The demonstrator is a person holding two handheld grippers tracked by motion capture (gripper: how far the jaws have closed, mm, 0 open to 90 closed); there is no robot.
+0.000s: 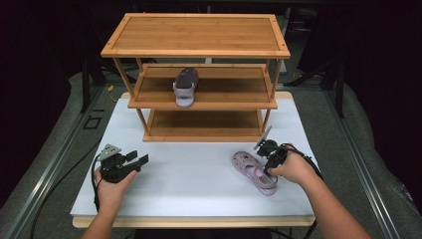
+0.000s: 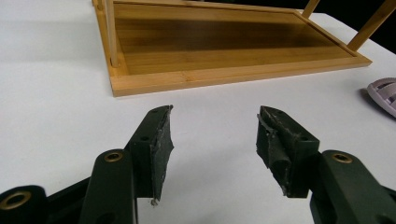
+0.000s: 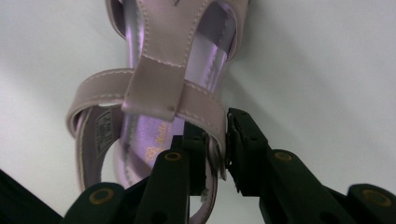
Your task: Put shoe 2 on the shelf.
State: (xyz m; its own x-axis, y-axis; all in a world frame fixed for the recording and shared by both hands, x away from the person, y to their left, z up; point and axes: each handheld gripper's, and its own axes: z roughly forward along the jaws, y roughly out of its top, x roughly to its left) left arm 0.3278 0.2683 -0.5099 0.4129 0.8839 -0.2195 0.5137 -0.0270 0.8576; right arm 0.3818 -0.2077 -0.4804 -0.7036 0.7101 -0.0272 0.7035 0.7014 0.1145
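Right tongs (image 1: 268,158): clenched on the side wall of the lilac sandal (image 1: 254,172) near its heel; in the right gripper view one jaw sits inside the shoe and the other outside, with the rim (image 3: 218,156) pinched between the pads.
Lilac sandal: lies on the white surface (image 1: 189,174) at the right, in front of the rack and well apart from it; its toe points toward the left and back, its heel toward the person's right hand (image 1: 293,169).
Sandal straps: a wide strap (image 3: 156,86) crosses the ankle band (image 3: 102,86) in the right gripper view, above the shiny purple insole (image 3: 140,135).
Left tongs (image 1: 139,160): released, jaws standing wide apart with only bare surface between them; held by the left hand (image 1: 112,181) at the left of the surface, pointing toward the rack.
Wooden rack (image 1: 196,52): three tiers, standing at the back of the surface; its lowest tier (image 2: 224,51) shows ahead of the left tongs.
Second sandal (image 1: 185,87): darker purple, on the middle tier of the rack, toe toward the front edge.
Edge of lilac sandal (image 2: 384,93): seen at the far right in the left gripper view.
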